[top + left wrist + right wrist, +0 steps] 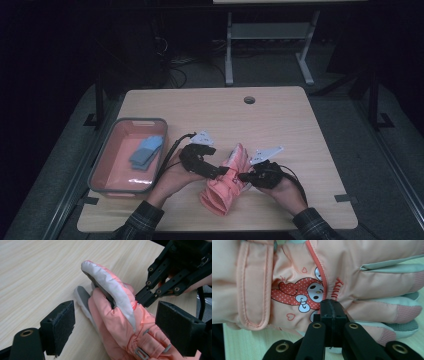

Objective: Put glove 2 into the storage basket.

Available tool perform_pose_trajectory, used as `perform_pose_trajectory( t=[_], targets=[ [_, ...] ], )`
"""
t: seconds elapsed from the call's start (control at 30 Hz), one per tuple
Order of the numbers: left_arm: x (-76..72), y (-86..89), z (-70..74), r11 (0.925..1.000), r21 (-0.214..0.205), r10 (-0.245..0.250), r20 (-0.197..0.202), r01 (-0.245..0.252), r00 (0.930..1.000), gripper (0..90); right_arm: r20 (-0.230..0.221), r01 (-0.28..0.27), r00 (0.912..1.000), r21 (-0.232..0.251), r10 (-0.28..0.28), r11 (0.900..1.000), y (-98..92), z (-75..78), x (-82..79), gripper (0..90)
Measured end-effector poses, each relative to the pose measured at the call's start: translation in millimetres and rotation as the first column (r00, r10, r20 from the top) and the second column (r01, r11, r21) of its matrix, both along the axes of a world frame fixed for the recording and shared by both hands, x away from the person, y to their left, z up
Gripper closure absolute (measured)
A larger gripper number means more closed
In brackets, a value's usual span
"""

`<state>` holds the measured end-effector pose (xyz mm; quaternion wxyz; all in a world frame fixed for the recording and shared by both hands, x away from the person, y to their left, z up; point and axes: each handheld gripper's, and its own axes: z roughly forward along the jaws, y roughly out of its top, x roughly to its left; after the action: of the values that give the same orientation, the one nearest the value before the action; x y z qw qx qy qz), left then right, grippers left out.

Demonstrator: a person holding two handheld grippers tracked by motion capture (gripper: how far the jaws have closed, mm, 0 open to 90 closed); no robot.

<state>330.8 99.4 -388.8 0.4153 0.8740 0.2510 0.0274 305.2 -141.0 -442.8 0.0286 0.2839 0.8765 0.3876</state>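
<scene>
Left gripper (pixel 220 171) stood with its jaws spread wide on either side of the pink glove (pixel 227 182), its pads clear of the fabric in the left gripper view. Right gripper (pixel 243 176) had its jaws pressed together at the glove's edge; whether fabric was nipped between the tips could not be told. The glove lay on the wooden table (pixel 280 120), near the front edge and between the two hands, well apart from the pink bin (pixel 102 167) holding folded blue cloths (pixel 145 152).

The glove appeared padded, soft and light, with a smooth shell (pixel 372 282) that would likely slide under hard pads. It would sag and fold when lifted by one point. The firmest holds were judged to be the stitched cuff band (pixel 254 290) and the bulk of the palm; the thin fingertips (pixel 407 312) would offer little purchase. No fragile parts were evident, though the small buckle (pixel 141 353) could snag.
</scene>
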Motion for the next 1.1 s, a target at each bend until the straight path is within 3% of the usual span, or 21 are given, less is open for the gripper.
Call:
perform_pose_trajectory(
  t=[0.37, 0.43, 0.53, 0.7, 0.8, 1.1],
  targets=[
    [13.3, -21.9, -23.7, 0.9989, 0.043, -0.015, -0.046, 0.017, 0.9988, 13.4, 0.024, 0.003, 0.9997, -0.056, -0.002, 0.9984, 8.1, -4.3, -3.3, 90.0],
    [15.4, -23.9, -31.5, 0.9988, 0.045, -0.016, -0.082, 0.020, 0.9965, 12.9, 0.032, -0.002, 0.9995, -0.060, 0.004, 0.9982, 7.7, -4.9, -2.8, 90.0],
    [19.0, -21.4, -40.3, 0.9998, 0.009, -0.016, -0.135, 0.017, 0.9907, 12.7, 0.032, -0.003, 0.9995, -0.061, 0.005, 0.9981, 8.1, -5.4, -3.2, 90.0],
    [24.8, -18.3, -55.5, 0.9990, -0.031, -0.038, -0.225, 0.032, 0.9736, 12.4, 0.038, -0.005, 0.9992, -0.073, 0.008, 0.9973, 9.3, -6.2, -3.6, 90.0],
    [26.3, -17.9, -64.0, 0.9980, -0.055, -0.045, -0.283, 0.031, 0.9580, 12.3, 0.037, 0.000, 0.9993, -0.082, 0.003, 0.9966, 10.6, -6.4, -4.4, 90.0],
    [28.0, -18.6, -74.3, 0.9971, -0.071, -0.053, -0.360, 0.029, 0.9314, 12.4, 0.043, -0.004, 0.9990, -0.085, 0.008, 0.9964, 11.5, -7.6, -5.0, 90.0]
  ],
)
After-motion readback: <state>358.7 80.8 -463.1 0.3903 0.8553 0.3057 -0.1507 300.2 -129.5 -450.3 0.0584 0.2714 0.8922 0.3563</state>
